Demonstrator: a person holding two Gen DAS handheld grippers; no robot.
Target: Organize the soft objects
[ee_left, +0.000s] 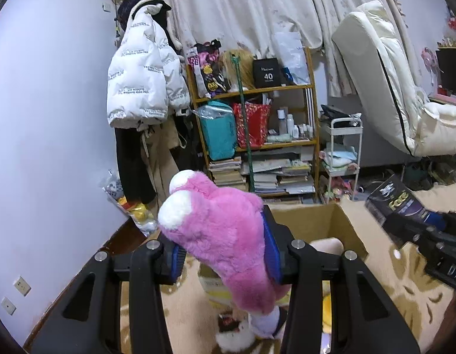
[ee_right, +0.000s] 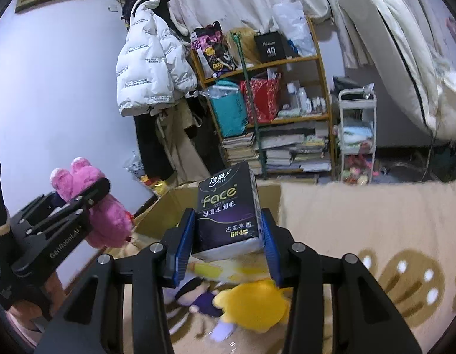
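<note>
the left gripper (ee_left: 225, 246) is clamped on a pink plush toy (ee_left: 225, 236), its blue pads (ee_left: 270, 250) pressing into the fur on both sides. the toy's two white-tipped ends stick up and forward past the fingertips, and its lower part hangs down between the black finger arms toward the carpet (ee_left: 186, 318). just ahead of this gripper and below it sits an open cardboard box (ee_left: 328, 221) with something pale inside.

the right gripper (ee_right: 228, 236) is clenched around a dark pack of face tissues (ee_right: 228, 206), which stands upright between the pads with its printed front facing the camera. beneath this gripper, on the carpet, lie a yellow plush toy (ee_right: 257, 306) and a small doll in purple (ee_right: 198, 295), both blurred. the box opening is right behind the tissue pack. off to this gripper's left, the other gripper holds the pink toy in the air. beyond both grippers stand a wooden shelf (ee_right: 286, 88) crammed with bags and books, and a white puffer jacket (ee_right: 151, 67) on the wall.
</note>
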